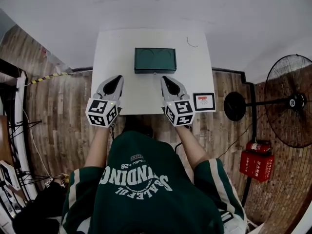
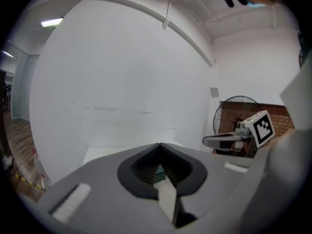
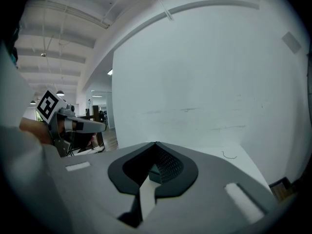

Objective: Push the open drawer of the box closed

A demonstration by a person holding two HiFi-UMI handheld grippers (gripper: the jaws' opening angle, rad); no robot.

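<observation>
A dark green box [image 1: 155,60] sits at the middle of the white table [image 1: 146,94], toward its far side. From above I cannot tell how far its drawer stands out. My left gripper [image 1: 115,78] hovers over the table just short of the box's front left corner, and my right gripper [image 1: 165,78] is just short of its front right. Each pair of jaws meets at the tips with nothing held. In the left gripper view the left gripper [image 2: 160,144] is shut, with a sliver of the green box [image 2: 158,169] behind it. The right gripper [image 3: 156,143] is shut too.
A small printed card [image 1: 204,102] lies at the table's front right corner. A thin dark squiggle [image 1: 191,44] marks the far right of the tabletop. A standing fan [image 1: 291,100] and a red extinguisher box [image 1: 257,162] stand on the wooden floor to the right.
</observation>
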